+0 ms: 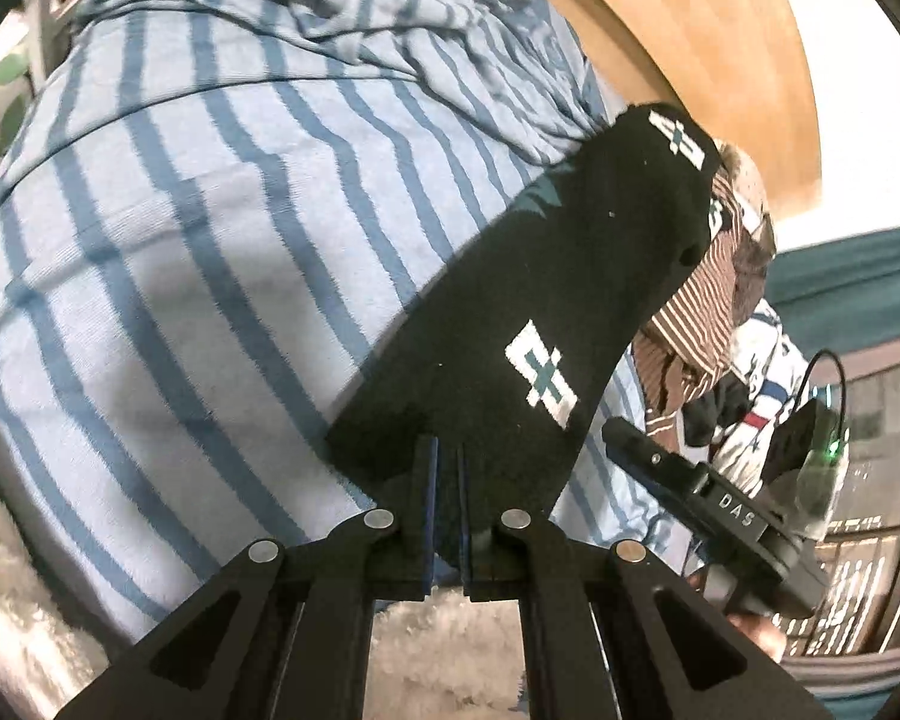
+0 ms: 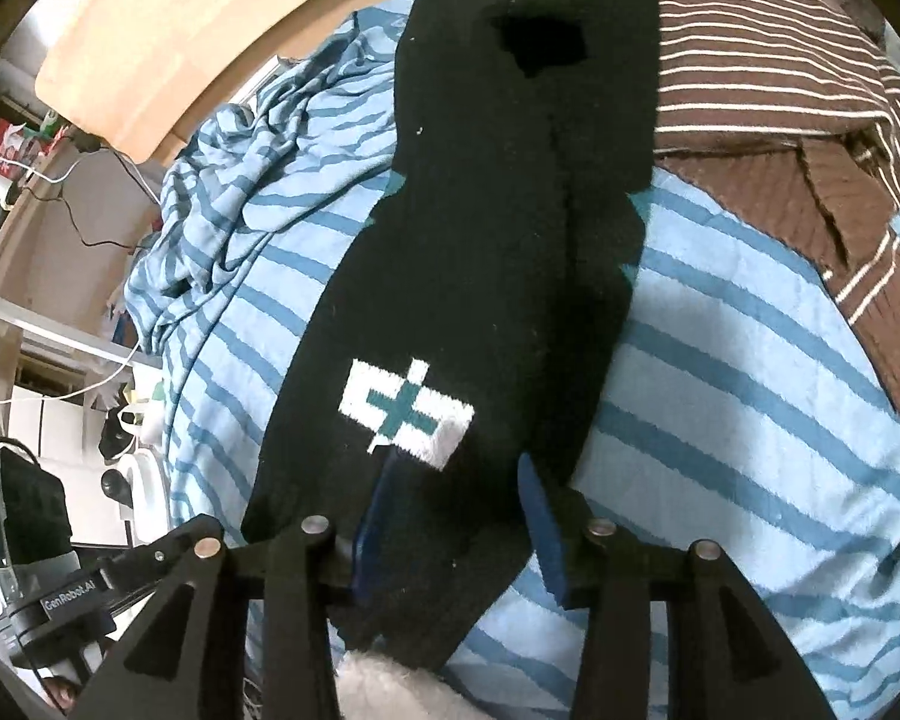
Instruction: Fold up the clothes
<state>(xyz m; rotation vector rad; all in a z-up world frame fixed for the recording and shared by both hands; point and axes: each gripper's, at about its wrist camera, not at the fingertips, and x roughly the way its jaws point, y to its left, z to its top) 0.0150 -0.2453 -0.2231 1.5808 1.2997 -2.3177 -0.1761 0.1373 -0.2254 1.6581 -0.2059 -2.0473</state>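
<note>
Sock (image 1: 546, 276): black knit, white cross-shaped motifs with teal centres, teal patches at the heel edges, a few pale lint specks; stretched out long and flat over the striped shirt, one end pinched in the near gripper of the left view, the far end reaching the brown top. Striped shirt (image 1: 180, 252): light blue with darker blue bands, spread broadly beneath the sock, bunched and wrinkled toward its far edge by the wooden board. Brown top (image 2: 780, 60): brown with thin cream stripes, folded over on itself, overlapping the shirt's far corner.
</note>
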